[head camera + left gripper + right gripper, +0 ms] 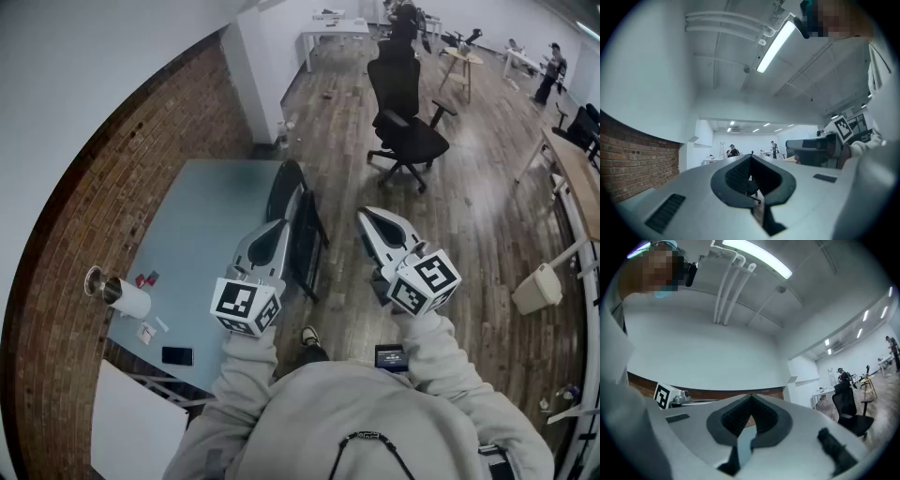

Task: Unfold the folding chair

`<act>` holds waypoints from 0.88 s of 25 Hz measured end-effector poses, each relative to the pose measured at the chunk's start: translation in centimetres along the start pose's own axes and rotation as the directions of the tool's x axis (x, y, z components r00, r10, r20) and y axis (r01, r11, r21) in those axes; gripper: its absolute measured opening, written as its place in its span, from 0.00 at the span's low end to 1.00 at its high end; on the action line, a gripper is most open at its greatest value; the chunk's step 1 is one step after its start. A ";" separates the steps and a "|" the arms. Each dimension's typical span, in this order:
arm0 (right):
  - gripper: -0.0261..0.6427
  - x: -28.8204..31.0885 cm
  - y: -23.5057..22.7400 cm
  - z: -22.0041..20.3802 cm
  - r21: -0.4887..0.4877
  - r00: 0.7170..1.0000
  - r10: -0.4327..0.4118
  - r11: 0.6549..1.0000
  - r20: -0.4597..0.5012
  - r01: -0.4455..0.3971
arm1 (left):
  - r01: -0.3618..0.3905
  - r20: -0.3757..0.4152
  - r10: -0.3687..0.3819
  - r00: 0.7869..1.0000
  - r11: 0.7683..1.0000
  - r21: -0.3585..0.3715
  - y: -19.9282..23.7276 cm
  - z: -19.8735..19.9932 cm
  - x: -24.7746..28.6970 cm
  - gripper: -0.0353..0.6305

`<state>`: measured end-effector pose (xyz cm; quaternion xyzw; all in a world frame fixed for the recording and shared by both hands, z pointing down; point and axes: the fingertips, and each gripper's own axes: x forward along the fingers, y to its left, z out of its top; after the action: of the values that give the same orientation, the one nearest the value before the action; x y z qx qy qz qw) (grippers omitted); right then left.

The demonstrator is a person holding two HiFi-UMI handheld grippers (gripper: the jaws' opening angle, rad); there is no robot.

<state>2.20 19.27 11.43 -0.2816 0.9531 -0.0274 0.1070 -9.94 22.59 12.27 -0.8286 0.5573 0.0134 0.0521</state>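
Observation:
The folding chair [306, 239] is black and folded flat. It stands upright on the wood floor against the right edge of a pale blue table [202, 234]. My left gripper [281, 225] is held in front of the person, and its tip overlaps the chair's left side in the head view. Whether it touches the chair I cannot tell. Its jaws are shut with nothing between them. My right gripper [369, 217] is to the right of the chair and apart from it, also shut and empty. In the left gripper view the left gripper [751, 158] points level into the room, and in the right gripper view the right gripper [751, 398] tilts slightly upward.
A black office chair [405, 122] stands on the floor beyond the grippers. On the table's near left lie a white roll [128, 299], a phone [176, 355] and small items. A brick wall runs along the left. A beige bin [536, 289] and a wooden desk [577, 183] are on the right.

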 end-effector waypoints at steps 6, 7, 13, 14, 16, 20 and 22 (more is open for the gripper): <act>0.05 3.3 -1.8 -3.3 0.038 0.998 -0.007 0.999 -0.061 0.010 | 0.020 -0.020 -0.021 1.000 0.998 -0.052 3.3 -2.7 2.3 0.06; 0.05 4.2 -2.2 -3.5 0.027 0.998 -0.008 1.000 -0.066 0.010 | 0.020 -0.011 -0.021 1.000 0.998 -0.055 4.4 -2.9 3.0 0.06; 0.05 12.4 -5.8 -6.1 -0.032 0.992 -0.018 0.999 -0.128 0.014 | 0.024 -0.017 -0.025 1.000 0.999 -0.049 12.7 -5.5 8.7 0.06; 0.05 14.0 -6.4 -6.6 -0.044 0.990 -0.023 0.999 -0.138 0.018 | 0.035 -0.023 -0.036 0.999 0.998 -0.044 14.2 -6.1 9.7 0.06; 0.05 17.5 -8.6 -8.0 -0.028 0.988 -0.049 0.999 -0.146 0.046 | 0.069 -0.033 -0.070 0.997 0.997 -0.039 17.2 -7.3 12.1 0.06; 0.05 23.8 -13.4 -10.4 0.012 0.978 -0.130 0.991 -0.164 0.134 | 0.156 -0.088 -0.156 0.984 0.988 -0.006 22.1 -9.9 16.6 0.06; 0.05 25.4 -15.3 -11.0 0.011 0.973 -0.173 0.984 -0.152 0.177 | 0.187 -0.115 -0.187 0.976 0.982 -0.005 23.6 -11.6 18.4 0.06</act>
<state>-12.85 -7.40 19.06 -0.3603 0.9296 -0.0696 0.0356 -25.19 -4.33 20.61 -0.8765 0.4790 -0.0410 0.0232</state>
